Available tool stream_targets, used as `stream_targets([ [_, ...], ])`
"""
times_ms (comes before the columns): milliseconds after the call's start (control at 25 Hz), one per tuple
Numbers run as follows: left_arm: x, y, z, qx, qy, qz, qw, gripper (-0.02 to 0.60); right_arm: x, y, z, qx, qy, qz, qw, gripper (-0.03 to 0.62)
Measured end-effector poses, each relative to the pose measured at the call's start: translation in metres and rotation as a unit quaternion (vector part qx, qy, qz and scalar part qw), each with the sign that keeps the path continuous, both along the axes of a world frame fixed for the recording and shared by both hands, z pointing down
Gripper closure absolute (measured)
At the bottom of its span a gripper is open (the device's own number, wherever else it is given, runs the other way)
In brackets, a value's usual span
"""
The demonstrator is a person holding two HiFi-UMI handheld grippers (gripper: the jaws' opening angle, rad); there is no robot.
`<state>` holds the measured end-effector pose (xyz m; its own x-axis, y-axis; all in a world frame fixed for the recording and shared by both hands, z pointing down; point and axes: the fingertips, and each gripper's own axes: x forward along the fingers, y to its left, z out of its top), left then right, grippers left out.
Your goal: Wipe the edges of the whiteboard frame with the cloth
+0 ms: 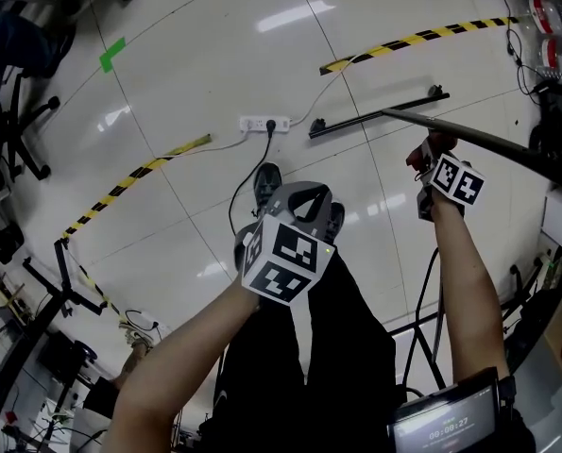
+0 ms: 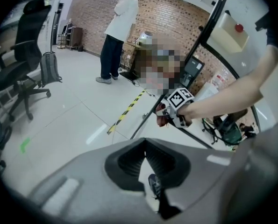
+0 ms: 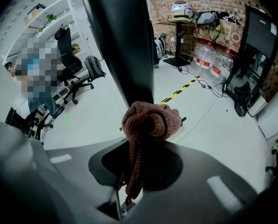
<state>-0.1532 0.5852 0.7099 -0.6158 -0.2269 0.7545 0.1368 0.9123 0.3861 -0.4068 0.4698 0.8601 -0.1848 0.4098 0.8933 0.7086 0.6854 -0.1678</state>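
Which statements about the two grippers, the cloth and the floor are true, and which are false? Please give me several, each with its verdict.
1. The right gripper is shut on the cloth. True.
2. The left gripper has its jaws wide apart. False: they are together, with nothing between them.
3. A white power strip lies on the floor. True.
4. The cloth is blue. False: it is reddish brown.
5. The small tape mark on the floor is red. False: it is green.
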Motion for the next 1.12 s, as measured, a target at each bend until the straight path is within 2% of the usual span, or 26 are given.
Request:
stream_targets([
  [200,0.002,0.009,0.006,0.0,0.009,-0.001,1.0,0.577,0.001,0.005,0.003,-0.009,0.012,0.006,1.0,0.536],
  [320,-0.006,0.013,0.006,0.008,0.004,0.001,1.0,0.577,0.013,0.014,-0.007,-0.038,0.031,-0.009,0.999,0.536],
  [480,-0.027,0.024,0.01,0.024,0.002,-0.004,0.9997,0.577,0.052,0.042,-0.046,-0.132,0.054,-0.06,0.988,0.536],
  [560,-0.044,0.027,0.012,0.037,-0.006,0.001,0.9993,0.577,0.072,0.057,-0.069,-0.183,0.057,-0.101,0.976,0.536],
  [640,-0.064,0.021,0.007,0.085,-0.028,0.012,0.9959,0.575,0.091,0.071,-0.098,-0.244,0.064,-0.133,0.958,0.536],
  [680,-0.073,0.015,0.002,0.128,-0.041,0.017,0.9908,0.55,0.099,0.078,-0.114,-0.28,0.077,-0.14,0.947,0.536],
  [760,-0.09,0.006,-0.007,0.206,-0.063,0.028,0.9762,0.397,0.113,0.091,-0.147,-0.359,0.124,-0.138,0.915,0.534],
  [800,-0.095,0.005,-0.01,0.229,-0.071,0.037,0.9701,0.346,0.118,0.097,-0.163,-0.401,0.157,-0.134,0.893,0.534],
  [880,-0.102,0.002,-0.018,0.268,-0.089,0.067,0.9569,0.277,0.127,0.104,-0.193,-0.477,0.224,-0.131,0.84,0.534],
  [920,-0.103,-0.002,-0.027,0.301,-0.103,0.085,0.9444,0.262,0.131,0.105,-0.205,-0.504,0.251,-0.134,0.815,0.534],
  [960,-0.103,-0.007,-0.04,0.344,-0.12,0.102,0.9259,0.259,0.135,0.105,-0.214,-0.522,0.272,-0.14,0.796,0.534],
  [1000,-0.102,-0.012,-0.055,0.387,-0.137,0.116,0.9043,0.259,0.14,0.105,-0.219,-0.53,0.288,-0.15,0.783,0.534],
  [1040,-0.101,-0.016,-0.069,0.42,-0.152,0.126,0.8857,0.269,0.145,0.103,-0.222,-0.531,0.299,-0.162,0.776,0.534],
  [1080,-0.102,-0.018,-0.077,0.436,-0.162,0.132,0.8753,0.321,0.148,0.102,-0.223,-0.529,0.306,-0.173,0.773,0.534],
  [1120,-0.103,-0.019,-0.081,0.44,-0.165,0.132,0.8728,0.411,0.15,0.101,-0.223,-0.525,0.309,-0.179,0.773,0.542],
])
